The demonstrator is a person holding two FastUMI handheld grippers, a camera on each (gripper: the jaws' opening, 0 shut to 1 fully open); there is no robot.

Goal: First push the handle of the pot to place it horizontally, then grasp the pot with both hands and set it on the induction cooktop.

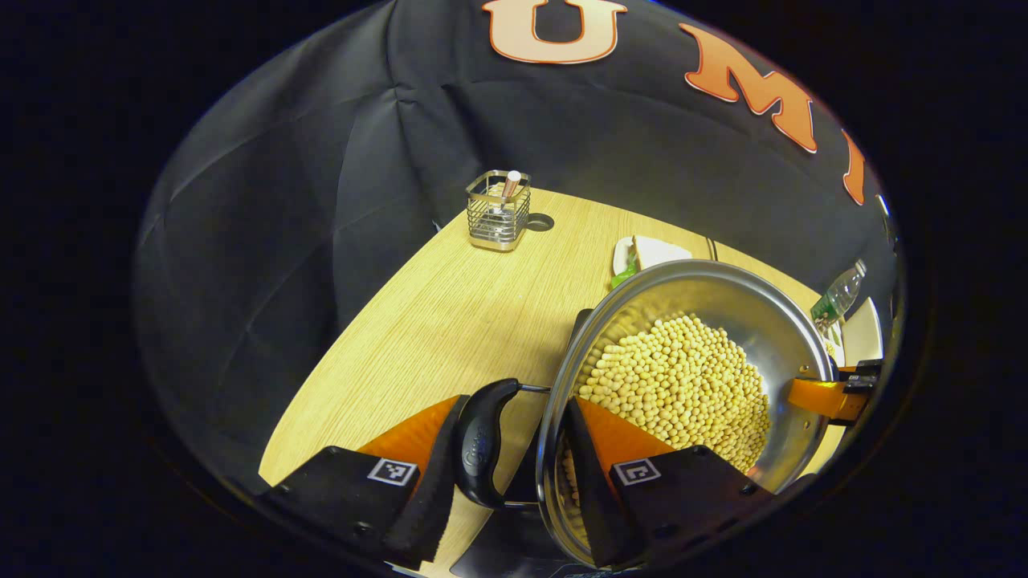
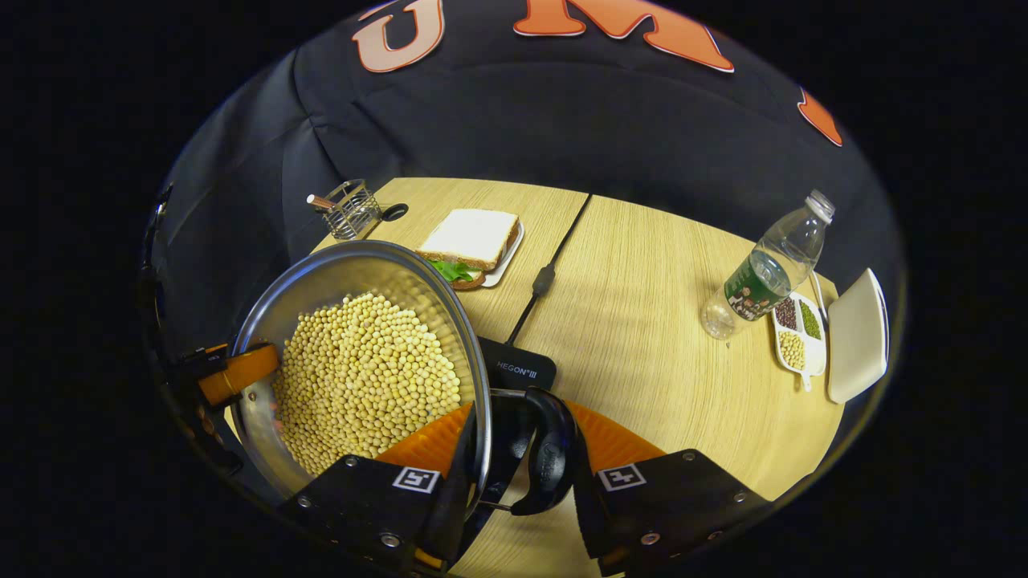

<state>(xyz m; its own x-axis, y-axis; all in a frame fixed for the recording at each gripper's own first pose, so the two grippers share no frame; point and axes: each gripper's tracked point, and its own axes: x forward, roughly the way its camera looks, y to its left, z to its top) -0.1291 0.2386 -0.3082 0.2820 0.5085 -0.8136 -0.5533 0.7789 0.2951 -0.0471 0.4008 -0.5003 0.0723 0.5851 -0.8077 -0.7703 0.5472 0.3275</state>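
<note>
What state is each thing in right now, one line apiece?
pot: full of soybeans, held at both handles
left gripper: shut on the pot's handle
right gripper: shut on the other handle
water bottle: upright, capped
sandwich: whole, on plate
utensil holder: upright

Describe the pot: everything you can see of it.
The pot is a shiny, round, shallow steel vessel, lidless, heaped with pale yellow beans. A black loop handle on wire brackets sits at each side. The right gripper straddles one handle, one finger inside the rim; the left gripper straddles the opposite handle likewise. The pot looks tilted, above the black induction cooktop on the wooden table.
</note>
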